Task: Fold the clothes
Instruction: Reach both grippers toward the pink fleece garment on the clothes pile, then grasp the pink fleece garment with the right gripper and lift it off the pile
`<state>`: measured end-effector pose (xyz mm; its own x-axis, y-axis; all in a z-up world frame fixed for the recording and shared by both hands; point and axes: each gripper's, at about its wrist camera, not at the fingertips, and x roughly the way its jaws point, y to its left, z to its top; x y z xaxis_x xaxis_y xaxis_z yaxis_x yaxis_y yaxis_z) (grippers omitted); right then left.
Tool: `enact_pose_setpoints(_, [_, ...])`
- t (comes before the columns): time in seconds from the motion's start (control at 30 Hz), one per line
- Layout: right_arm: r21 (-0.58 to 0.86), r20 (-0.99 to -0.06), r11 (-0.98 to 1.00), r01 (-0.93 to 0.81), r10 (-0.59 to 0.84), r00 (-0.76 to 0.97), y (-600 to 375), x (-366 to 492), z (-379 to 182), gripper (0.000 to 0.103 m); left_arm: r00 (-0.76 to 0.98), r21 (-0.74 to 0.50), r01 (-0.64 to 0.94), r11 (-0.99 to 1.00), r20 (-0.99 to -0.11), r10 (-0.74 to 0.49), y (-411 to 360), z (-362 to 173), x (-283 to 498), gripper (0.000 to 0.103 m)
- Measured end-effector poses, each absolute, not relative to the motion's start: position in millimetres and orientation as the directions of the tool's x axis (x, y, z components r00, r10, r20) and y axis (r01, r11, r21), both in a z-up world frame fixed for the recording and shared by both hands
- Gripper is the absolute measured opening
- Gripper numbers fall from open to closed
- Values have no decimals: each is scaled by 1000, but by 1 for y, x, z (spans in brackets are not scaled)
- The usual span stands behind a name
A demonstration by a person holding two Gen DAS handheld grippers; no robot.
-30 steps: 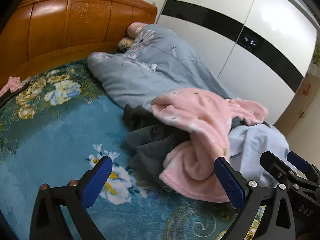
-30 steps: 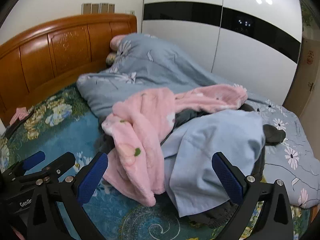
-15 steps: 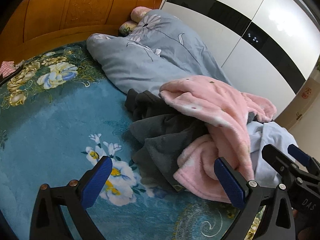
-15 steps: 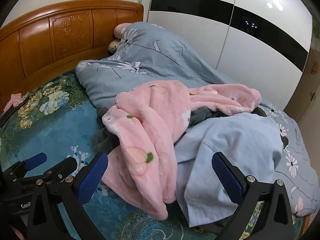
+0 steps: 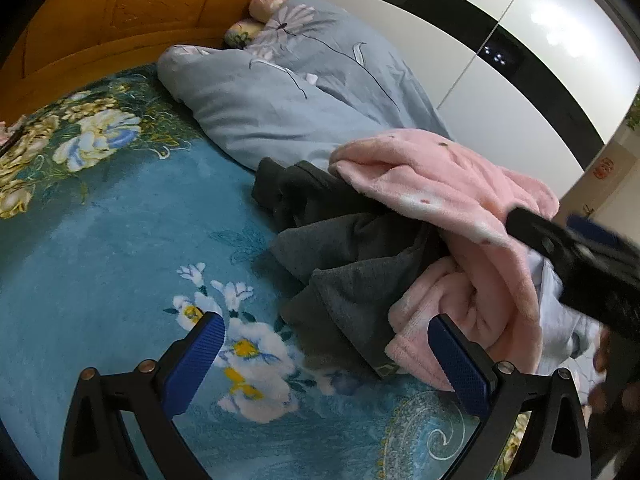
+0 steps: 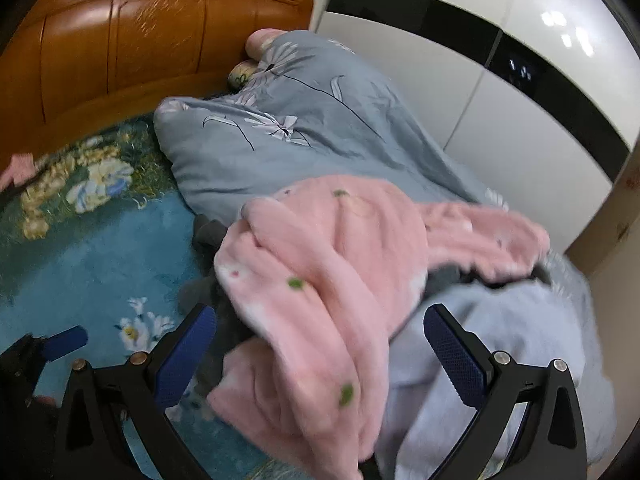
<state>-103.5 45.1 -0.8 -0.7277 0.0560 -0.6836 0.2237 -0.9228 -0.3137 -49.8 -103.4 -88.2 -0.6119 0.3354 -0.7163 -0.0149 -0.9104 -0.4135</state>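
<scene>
Bed with teal floral cover [image 5: 100, 248] filling lower left, grey floral duvet [image 5: 288, 96] bunched at upper centre, clothes heap — dark grey garment [image 5: 344, 264], pink fleece [image 5: 448, 184] — at right

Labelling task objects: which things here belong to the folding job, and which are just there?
Job: pink fleece garment; dark grey garment; light blue garment; left gripper and right gripper, both open.

Just there: grey floral duvet; teal floral bedspread; wooden headboard; wardrobe.

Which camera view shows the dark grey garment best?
The left wrist view: the dark grey garment lies largely uncovered beside the pink fleece. In the right wrist view, only small blurred patches show from under the pink fleece.
</scene>
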Motion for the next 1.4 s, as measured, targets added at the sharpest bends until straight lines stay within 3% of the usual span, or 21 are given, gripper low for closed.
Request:
enact_pose_setpoints(0.17, [-421,-661,-872,251,105,-743,13,-135,-6,103,-607,-423,-31,-906,-712,353,-113,-90,-52,103])
enact_pose_setpoints(0.53, [-507,-739,-842,182,317,-595,3,-223,-47,103,-600,-399,64,-915,-748,284,-164,-105,-26,103])
enact_pose_setpoints(0.6, [-510,-739,-845,161,335,-585,5,-227,-49,94,-592,-404,99,-909,-759,272,-174,-107,-18,103])
enact_pose_setpoints(0.63, [-493,-759,-855,161,333,-560,7,-230,-51,73,-586,-408,117,-905,-764,270,-179,-107,-14,103])
enact_pose_setpoints(0.67, [-468,-787,-868,165,324,-525,10,-233,-53,38,-578,-414,133,-900,-770,269,-182,-108,-11,103])
enact_pose_setpoints(0.7, [-435,-813,-887,156,313,-492,15,-233,-52,25,-573,-421,149,-895,-774,269,-187,-108,-7,103])
enact_pose_setpoints(0.77, [-396,-804,-912,103,290,-519,24,-224,-37,20,-573,-439,177,-881,-774,270,-195,-107,4,103])
enact_pose_setpoints(0.87, [-420,-719,-906,50,299,-628,36,-202,1,11,-573,-465,207,-861,-771,279,-203,-102,20,103])
enact_pose_setpoints(1.0, [-451,-619,-889,85,243,-747,61,-168,65,10,-587,-473,218,-854,-762,272,-204,-89,42,103])
enact_pose_setpoints(1.23, [-367,-409,-930,30,132,-903,116,-76,193,9,-617,-498,198,-844,-733,287,-190,-60,80,103])
enact_pose_setpoints(1.4, [-313,-227,-944,104,-32,-973,127,14,284,9,-637,-513,182,-839,-711,297,-182,-40,103,103])
